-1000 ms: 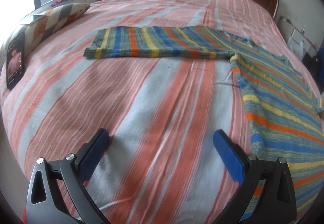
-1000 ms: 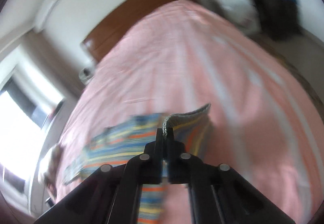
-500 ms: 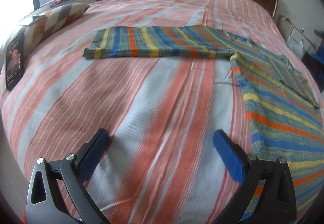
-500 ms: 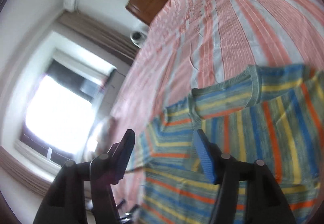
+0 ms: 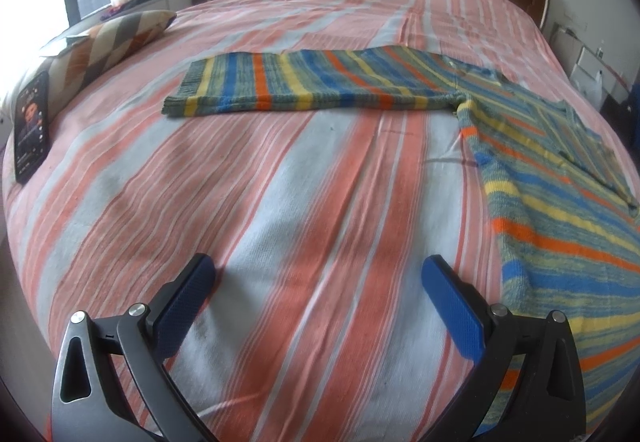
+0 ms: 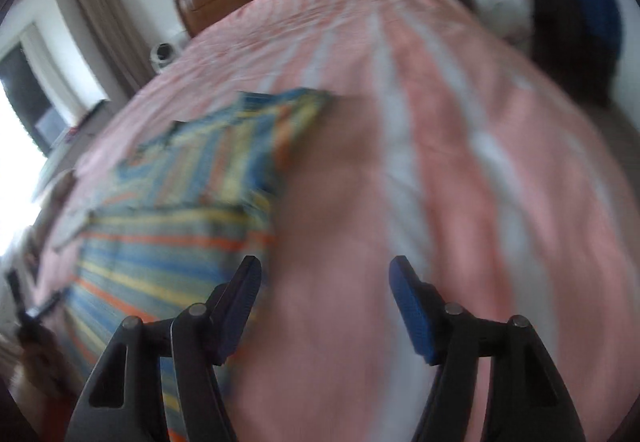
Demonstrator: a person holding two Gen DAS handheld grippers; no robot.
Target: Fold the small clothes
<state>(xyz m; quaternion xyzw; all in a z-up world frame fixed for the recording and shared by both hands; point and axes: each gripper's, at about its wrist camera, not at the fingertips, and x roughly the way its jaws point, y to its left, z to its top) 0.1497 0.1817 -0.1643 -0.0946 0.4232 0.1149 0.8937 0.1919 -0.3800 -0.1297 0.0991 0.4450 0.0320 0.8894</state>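
Your right gripper no longer pinches the sweater: its jaws have just been opening and now gape over bare bedspread, nothing between them. The sleeve you held aloft now lies folded across the sweater's body. Your view has swung from the window down toward the bed.

Left gripper: jaws wide apart, blue pads facing each other, nothing between them; black finger frames enter from 7 and 5 o'clock, pointing toward 12.

Right gripper: jaws just opened from fully closed, now well apart and empty; view motion-blurred, frames at 7 and 5 o'clock.
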